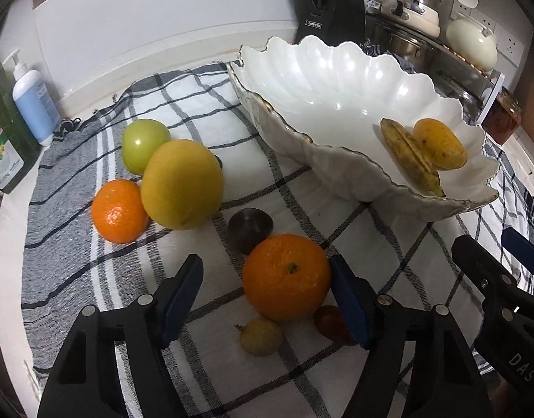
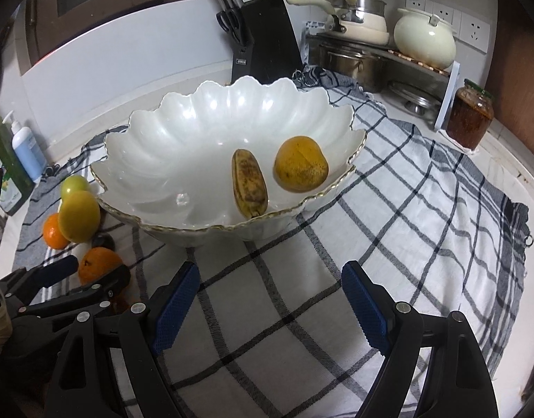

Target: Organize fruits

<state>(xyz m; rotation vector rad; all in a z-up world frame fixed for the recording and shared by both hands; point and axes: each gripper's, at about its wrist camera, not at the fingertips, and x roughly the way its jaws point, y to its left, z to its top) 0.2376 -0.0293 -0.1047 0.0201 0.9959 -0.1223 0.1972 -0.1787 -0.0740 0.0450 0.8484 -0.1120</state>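
Note:
A white scalloped bowl [image 1: 336, 80] [image 2: 155, 146] on a checked cloth holds a spotted banana [image 2: 249, 184] and a yellow-orange mango [image 2: 300, 164]. My left gripper [image 1: 267, 282] is open around a large orange [image 1: 287, 281], whose right side touches the right pad; the left pad stands apart. Nearby lie a dark round fruit [image 1: 249, 230], a small yellow fruit [image 1: 260, 335], a small red fruit [image 1: 331, 322], a yellow fruit [image 1: 182, 184], a mandarin [image 1: 118, 211] and a green fruit [image 1: 145, 144]. My right gripper [image 2: 270, 296] is open and empty above the cloth in front of the bowl.
A soap pump bottle [image 1: 32, 101] and a green bottle [image 1: 2, 139] stand at the left. A black knife block [image 2: 260, 41], pots on a rack [image 2: 364, 45] and a jar [image 2: 470, 118] stand behind the bowl. The checked cloth [image 2: 423, 209] spreads to the right.

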